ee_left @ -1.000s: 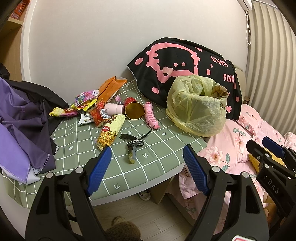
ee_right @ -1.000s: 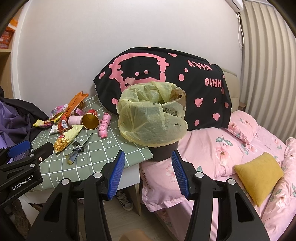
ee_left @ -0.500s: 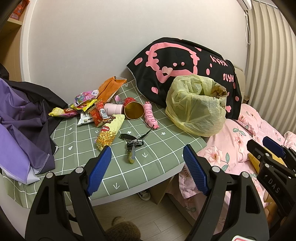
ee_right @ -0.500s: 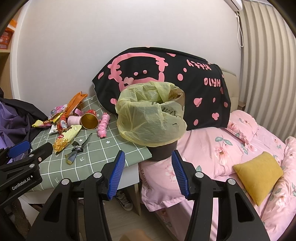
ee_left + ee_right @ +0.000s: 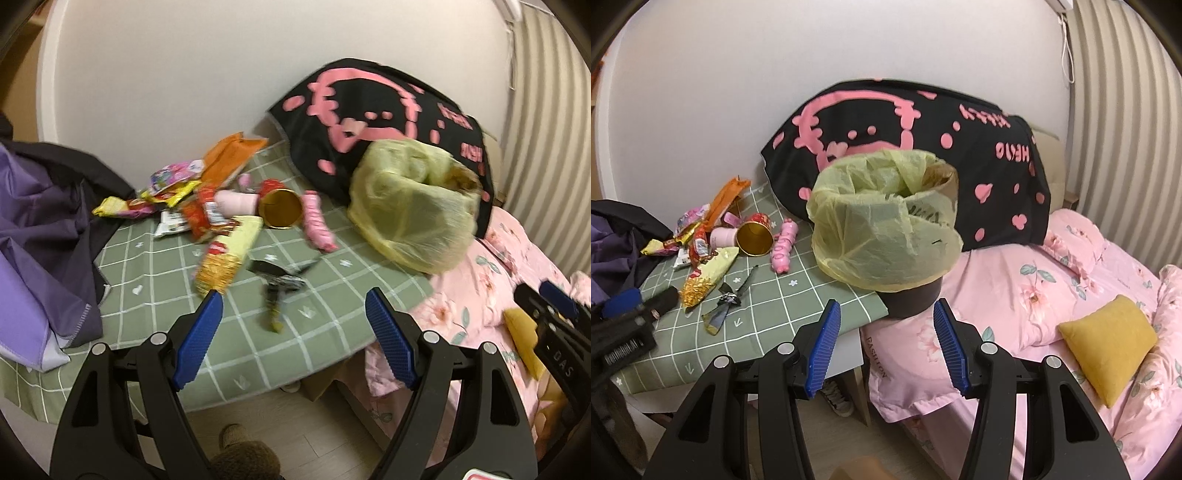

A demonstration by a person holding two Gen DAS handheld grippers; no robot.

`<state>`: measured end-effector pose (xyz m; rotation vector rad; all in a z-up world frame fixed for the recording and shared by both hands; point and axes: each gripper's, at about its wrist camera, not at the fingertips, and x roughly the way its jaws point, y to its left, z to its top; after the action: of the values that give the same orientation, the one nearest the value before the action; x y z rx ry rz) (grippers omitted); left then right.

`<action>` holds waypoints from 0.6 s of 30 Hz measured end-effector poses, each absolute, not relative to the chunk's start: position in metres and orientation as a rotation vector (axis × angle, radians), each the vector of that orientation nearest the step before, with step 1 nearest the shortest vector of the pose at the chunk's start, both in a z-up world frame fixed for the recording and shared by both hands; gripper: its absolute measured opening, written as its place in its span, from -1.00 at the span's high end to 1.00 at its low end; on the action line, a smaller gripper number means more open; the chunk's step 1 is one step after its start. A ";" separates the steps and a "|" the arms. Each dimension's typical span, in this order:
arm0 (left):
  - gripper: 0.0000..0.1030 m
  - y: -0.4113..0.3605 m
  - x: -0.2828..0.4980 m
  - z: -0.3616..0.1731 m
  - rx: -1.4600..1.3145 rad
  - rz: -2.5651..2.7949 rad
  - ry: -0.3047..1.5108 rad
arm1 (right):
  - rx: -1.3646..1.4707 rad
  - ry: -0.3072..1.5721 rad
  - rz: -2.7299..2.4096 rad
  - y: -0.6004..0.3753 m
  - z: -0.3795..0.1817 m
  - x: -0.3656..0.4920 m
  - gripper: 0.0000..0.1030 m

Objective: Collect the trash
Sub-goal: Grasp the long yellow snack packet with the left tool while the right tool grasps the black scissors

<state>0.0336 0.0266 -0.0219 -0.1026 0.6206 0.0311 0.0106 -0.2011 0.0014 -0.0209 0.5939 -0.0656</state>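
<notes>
Approach step, nothing picked up yet; left gripper [image 5: 293, 334] spread wide and empty, hanging off the near edge of the table [image 5: 332, 332]; right gripper [image 5: 886, 347] also spread, empty, aimed at the foot of the bin [image 5: 886, 236].

Trash sits in a heap at the far left of the green checked cloth; snack bag [image 5: 225, 254], gold cup [image 5: 282, 208], pink cup [image 5: 236, 201], pink tube [image 5: 317, 221], orange packet [image 5: 229, 155], plus small bright wrappers behind; a dark wrapper [image 5: 275, 284] lies apart, nearest the left gripper.

Bin stands at the table's right corner beside the bed [image 5: 1034, 280], yellow liner folded over the rim, mouth open and facing up; black pillow [image 5: 960, 147] leans behind it.

Next move, my guess: left gripper goes for the dark wrapper or the snack bag, both flat and thin; needs a low angle, pads down to the cloth without pinching it; then carry right and drop over the liner mouth. Left view is blurred, so fine contact there can't be told.
</notes>
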 end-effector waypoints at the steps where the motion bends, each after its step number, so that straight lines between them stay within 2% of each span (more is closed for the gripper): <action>1: -0.47 0.031 0.038 -0.021 -0.107 0.040 0.621 | -0.023 0.600 -0.064 -0.198 0.000 0.016 0.04; 7: -0.47 0.080 0.080 -0.019 -0.093 0.088 0.601 | -0.026 0.651 -0.009 -0.169 -0.023 0.056 0.04; 14: -0.47 0.130 0.129 -0.036 -0.106 0.019 0.659 | 0.000 0.721 0.140 -0.112 -0.054 0.096 0.04; 18: -0.56 0.153 0.146 -0.050 -0.157 0.004 0.687 | -0.009 0.744 0.239 -0.073 -0.070 0.113 0.04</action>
<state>0.1462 0.1529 -0.0497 -0.1567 0.6868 0.0041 0.1129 -0.0731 -0.0704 -0.0092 0.7445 0.2387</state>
